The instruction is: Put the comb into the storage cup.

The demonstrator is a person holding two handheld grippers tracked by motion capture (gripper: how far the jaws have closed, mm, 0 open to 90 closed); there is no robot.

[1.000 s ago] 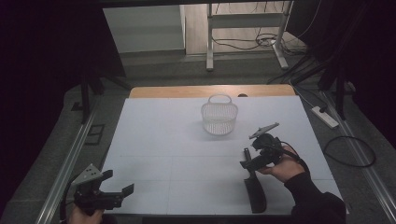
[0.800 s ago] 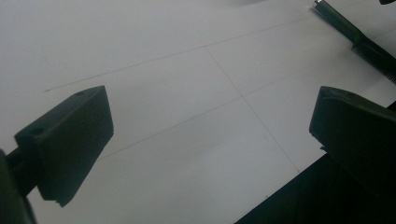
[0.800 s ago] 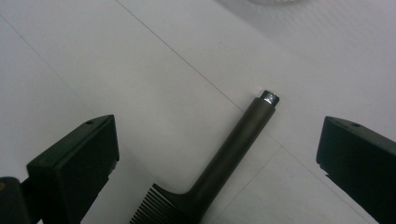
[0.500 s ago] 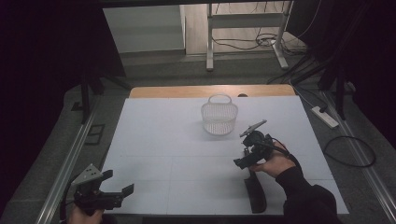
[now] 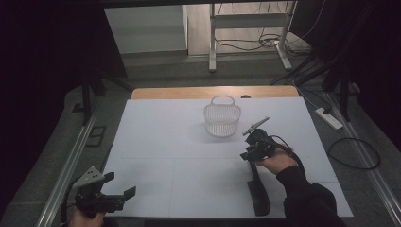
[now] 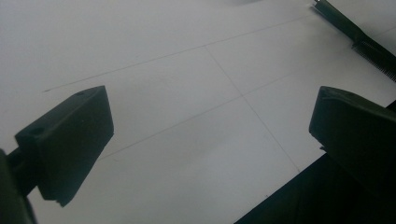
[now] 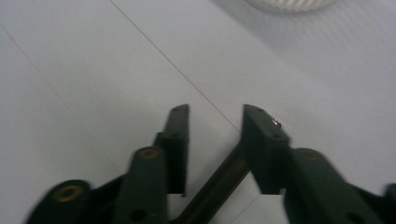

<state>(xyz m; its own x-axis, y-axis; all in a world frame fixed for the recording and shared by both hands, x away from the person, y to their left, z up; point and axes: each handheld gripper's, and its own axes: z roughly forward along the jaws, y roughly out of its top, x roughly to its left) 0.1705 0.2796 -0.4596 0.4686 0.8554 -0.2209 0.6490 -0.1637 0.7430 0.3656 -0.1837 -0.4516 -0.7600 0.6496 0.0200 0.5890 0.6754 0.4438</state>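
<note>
Nearest the person, the left claw [image 5: 120, 184] hangs over the near left corner of the tabletop [image 5: 165, 142]. Its jaws are spread wide with nothing between them, so it looks parked out of the way while the other hand works. The left gripper view shows bare white sheet between its jaws, and the black toothed tool [image 6: 369, 44] well off at the far edge of that view.

That tool [image 5: 257, 194] lies flat near the right front of the tabletop, broad end toward the person and thin handle pointing away. The right claw [image 5: 248, 152] is tipped down over the handle's far end, probably because that slim part is the easiest to grasp. In the right gripper view the handle [image 7: 215, 186] runs up between the jaws. They have just been closing and stand narrowed, but white shows beside the left one, so I judge it not yet pinched.

Beyond, the white basket [image 5: 222, 118] stands upright mid-table, a likely place for the tool.

Against the earlier frames, the right hand has edged leftward and its jaws have narrowed; the left claw, tool and basket are unchanged
</note>
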